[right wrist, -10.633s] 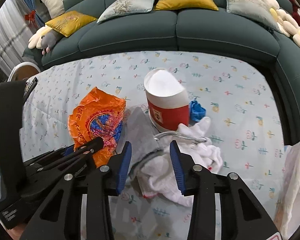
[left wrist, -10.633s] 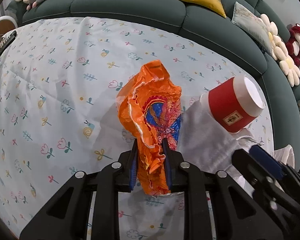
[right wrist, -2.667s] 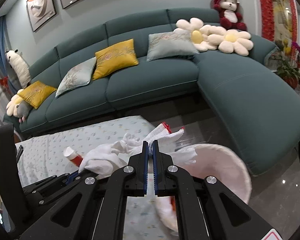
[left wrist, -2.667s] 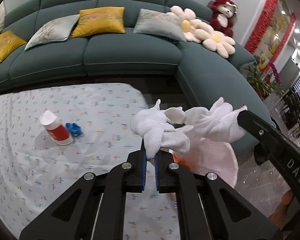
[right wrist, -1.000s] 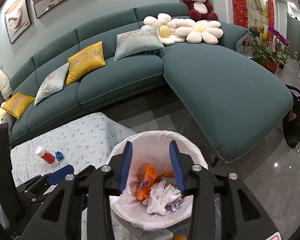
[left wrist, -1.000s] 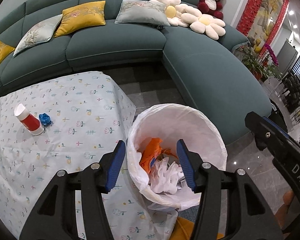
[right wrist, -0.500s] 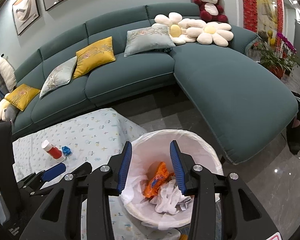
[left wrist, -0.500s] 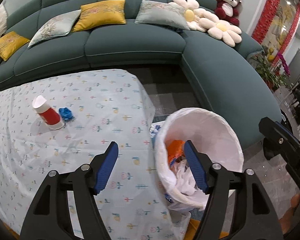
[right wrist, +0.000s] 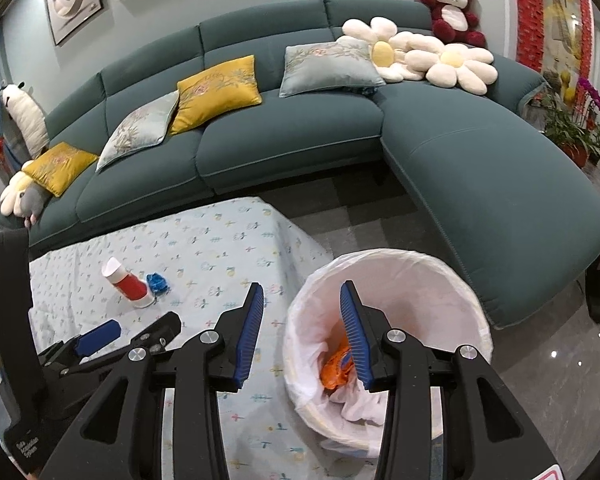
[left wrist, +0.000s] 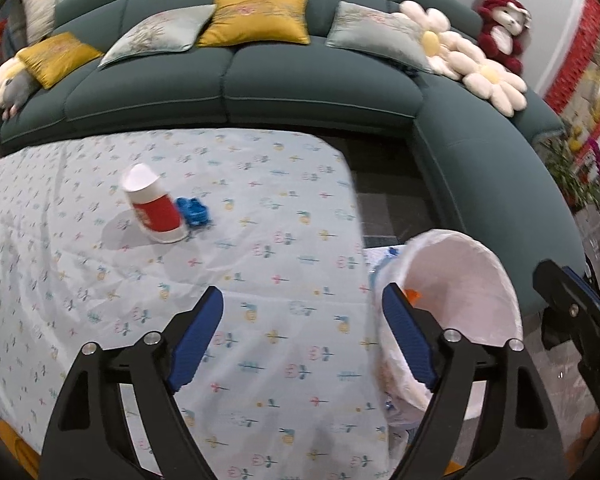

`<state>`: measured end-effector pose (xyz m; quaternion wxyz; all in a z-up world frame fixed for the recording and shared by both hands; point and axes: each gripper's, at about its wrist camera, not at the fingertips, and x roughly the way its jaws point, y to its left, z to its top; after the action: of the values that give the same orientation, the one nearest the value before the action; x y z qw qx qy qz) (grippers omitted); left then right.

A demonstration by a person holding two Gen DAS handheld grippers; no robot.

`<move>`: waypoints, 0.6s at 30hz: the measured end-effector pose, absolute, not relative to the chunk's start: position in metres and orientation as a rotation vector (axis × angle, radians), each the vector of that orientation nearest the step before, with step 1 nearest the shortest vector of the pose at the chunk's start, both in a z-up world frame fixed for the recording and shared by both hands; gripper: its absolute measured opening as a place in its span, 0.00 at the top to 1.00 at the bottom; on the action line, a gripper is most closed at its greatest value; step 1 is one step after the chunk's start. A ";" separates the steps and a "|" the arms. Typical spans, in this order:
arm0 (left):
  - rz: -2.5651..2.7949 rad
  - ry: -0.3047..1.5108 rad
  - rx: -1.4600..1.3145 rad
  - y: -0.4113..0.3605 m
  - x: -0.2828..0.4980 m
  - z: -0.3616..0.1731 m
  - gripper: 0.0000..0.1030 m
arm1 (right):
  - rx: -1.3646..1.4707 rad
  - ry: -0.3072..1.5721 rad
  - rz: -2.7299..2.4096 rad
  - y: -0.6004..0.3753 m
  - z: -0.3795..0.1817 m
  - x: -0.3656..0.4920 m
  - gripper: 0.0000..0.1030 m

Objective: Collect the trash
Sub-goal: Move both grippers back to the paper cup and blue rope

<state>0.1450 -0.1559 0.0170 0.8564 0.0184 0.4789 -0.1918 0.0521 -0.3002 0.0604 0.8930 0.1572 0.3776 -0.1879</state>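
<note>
A red and white paper cup (left wrist: 153, 208) lies tipped on the floral tablecloth (left wrist: 260, 240), with a crumpled blue scrap (left wrist: 194, 211) touching its right side. Both also show far off in the right wrist view: the cup (right wrist: 128, 283) and the scrap (right wrist: 157, 281). A white-lined trash bin (right wrist: 388, 344) stands off the table's right end, holding an orange wrapper (right wrist: 336, 364) and white cloths. My left gripper (left wrist: 302, 320) hangs over the table, jaws opening, nothing between them. My right gripper (right wrist: 302, 316) is open and empty at the bin's left rim (left wrist: 480, 264).
A dark green corner sofa (right wrist: 300, 148) curves behind the table and along the right, loaded with yellow and grey cushions and plush toys. Grey tiled floor (right wrist: 540, 360) lies beyond the bin. Potted plants (right wrist: 580, 120) stand at the far right.
Both grippers have swung left, away from over the bin and toward the table. The left jaws have spread wider. The cup and blue scrap now look nearer.
</note>
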 end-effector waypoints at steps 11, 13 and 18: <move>-0.237 1.015 -0.021 -0.112 0.189 -0.003 0.15 | 0.306 0.837 -0.320 -0.271 0.035 0.089 0.61; -0.210 1.022 -0.037 -0.105 0.200 -0.007 0.15 | 0.302 0.849 -0.307 -0.266 0.029 0.100 0.61; -0.150 1.032 -0.059 -0.090 0.235 -0.022 0.15 | 0.300 0.875 -0.272 -0.256 0.013 0.130 0.62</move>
<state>0.2351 -0.0904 -0.0225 0.8667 -0.0282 0.4928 -0.0714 0.1299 -0.2560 0.0131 0.8861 0.1444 0.4206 -0.1306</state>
